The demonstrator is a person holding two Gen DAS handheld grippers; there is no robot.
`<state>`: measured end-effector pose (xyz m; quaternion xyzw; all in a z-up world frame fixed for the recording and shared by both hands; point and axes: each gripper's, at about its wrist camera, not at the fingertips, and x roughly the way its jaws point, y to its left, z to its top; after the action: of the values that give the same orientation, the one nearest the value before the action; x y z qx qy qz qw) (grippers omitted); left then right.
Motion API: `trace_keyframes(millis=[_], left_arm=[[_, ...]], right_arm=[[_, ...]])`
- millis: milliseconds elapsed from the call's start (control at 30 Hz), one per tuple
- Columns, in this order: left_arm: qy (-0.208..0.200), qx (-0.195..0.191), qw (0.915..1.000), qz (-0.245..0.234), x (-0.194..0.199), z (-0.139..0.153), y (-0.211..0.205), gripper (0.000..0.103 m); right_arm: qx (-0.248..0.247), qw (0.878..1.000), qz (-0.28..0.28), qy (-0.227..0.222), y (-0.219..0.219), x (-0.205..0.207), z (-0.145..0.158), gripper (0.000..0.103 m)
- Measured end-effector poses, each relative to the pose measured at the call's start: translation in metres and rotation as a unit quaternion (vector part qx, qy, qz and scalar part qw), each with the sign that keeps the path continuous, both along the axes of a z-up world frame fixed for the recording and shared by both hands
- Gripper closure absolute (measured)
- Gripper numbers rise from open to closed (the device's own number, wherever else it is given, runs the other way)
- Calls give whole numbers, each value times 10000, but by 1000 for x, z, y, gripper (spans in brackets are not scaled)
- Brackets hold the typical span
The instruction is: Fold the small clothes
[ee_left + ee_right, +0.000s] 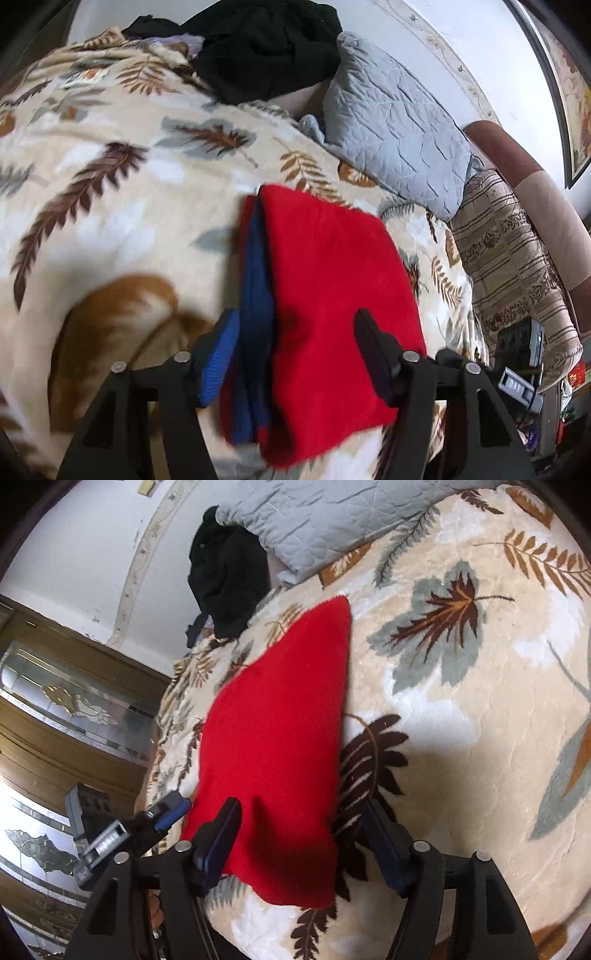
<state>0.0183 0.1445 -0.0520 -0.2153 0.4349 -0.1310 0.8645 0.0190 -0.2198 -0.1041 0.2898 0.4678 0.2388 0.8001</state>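
Note:
A folded red garment (332, 273) with dark blue layers along its left edge lies flat on the leaf-patterned blanket (110, 192). My left gripper (295, 350) hovers over its near end, open, with the cloth showing between the fingers and no pad pressing it. In the right wrist view the same red garment (273, 738) stretches away from me. My right gripper (303, 838) stands open astride its near end, pads clear of the cloth. The left gripper's blue pad (171, 808) shows beside the garment's left edge.
A heap of black clothes (266, 48) and a grey quilted pillow (395, 129) lie at the head of the bed. A striped brown cushion (509, 258) sits at the bed's right side. A wooden wardrobe with mirrored panels (55, 709) stands beyond the bed edge.

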Motion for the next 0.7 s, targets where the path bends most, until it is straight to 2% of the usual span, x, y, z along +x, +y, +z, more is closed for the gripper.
trace_keyframes(millis=[67,133,200,433,700], left_arm=[[62,35,10000,31,19,-4,-1,37],[313,149,9993,113,35,-14,0,37],[419,253,9986,215,40,-18,-3,37],[328,784,9960,262,38,-19,-12,37],[204,1031,9943,150,34,-17,-21,37]], right_arm=[[38,10000,0,8,-2,3,1,30],[28,10000,8,15,0,11,1,30],[-1,10000,29,0,2,19,3,30],[-66,9999,7,139,11,37,-3,30],[-126,9998,40,173,21,45,-4,25]])
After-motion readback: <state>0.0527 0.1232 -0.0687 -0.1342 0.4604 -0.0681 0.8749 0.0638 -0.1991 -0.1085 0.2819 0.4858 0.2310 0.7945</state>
